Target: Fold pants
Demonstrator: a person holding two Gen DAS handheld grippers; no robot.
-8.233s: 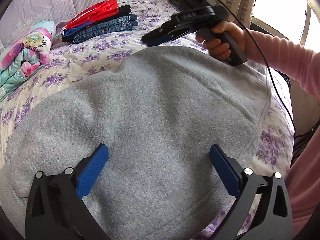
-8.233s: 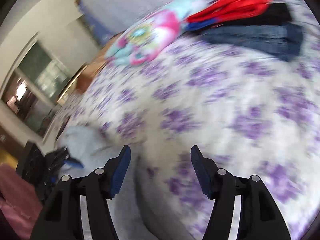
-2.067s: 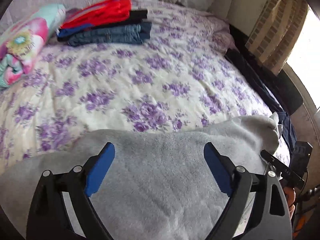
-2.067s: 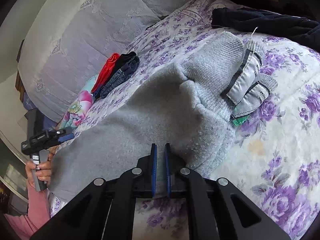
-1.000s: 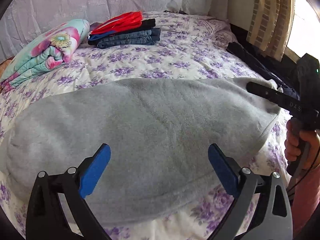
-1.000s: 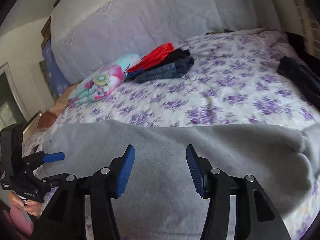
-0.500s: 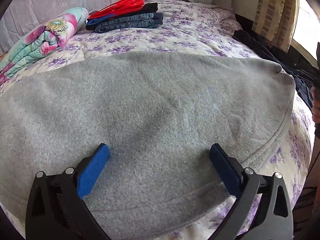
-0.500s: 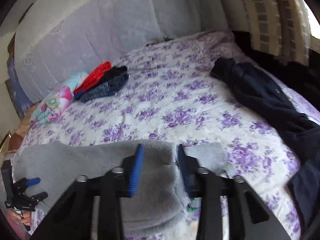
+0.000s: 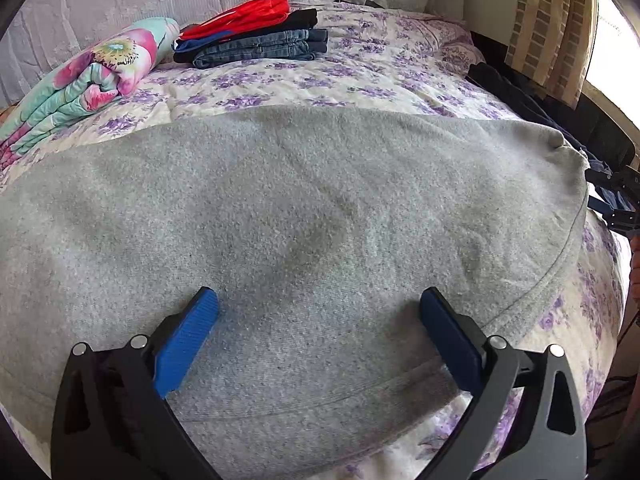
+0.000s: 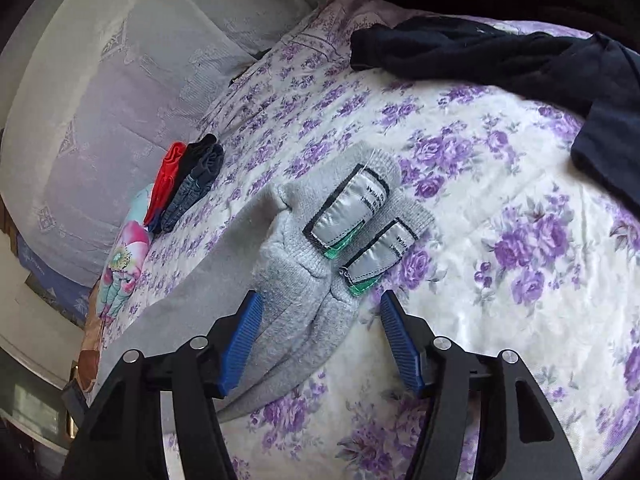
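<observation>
The grey sweatpants (image 9: 312,216) lie flat across the flowered bed and fill most of the left wrist view. My left gripper (image 9: 318,308) is open just above the cloth near its front hem and holds nothing. In the right wrist view the pants' waistband end (image 10: 320,248) lies bunched, with two silver labels (image 10: 348,210) showing. My right gripper (image 10: 318,320) is open, with its fingers either side of that bunched end. It shows at the far right edge of the left wrist view (image 9: 618,196).
A stack of folded clothes (image 9: 256,34), red on top of black and denim, sits at the back of the bed (image 9: 400,68), also in the right wrist view (image 10: 186,184). A rolled floral blanket (image 9: 80,76) lies at left. Dark clothes (image 10: 540,60) lie at the right edge.
My right gripper has opened wider and dropped close to the waistband end of the pants. My left gripper stays open over the grey cloth with little movement.
</observation>
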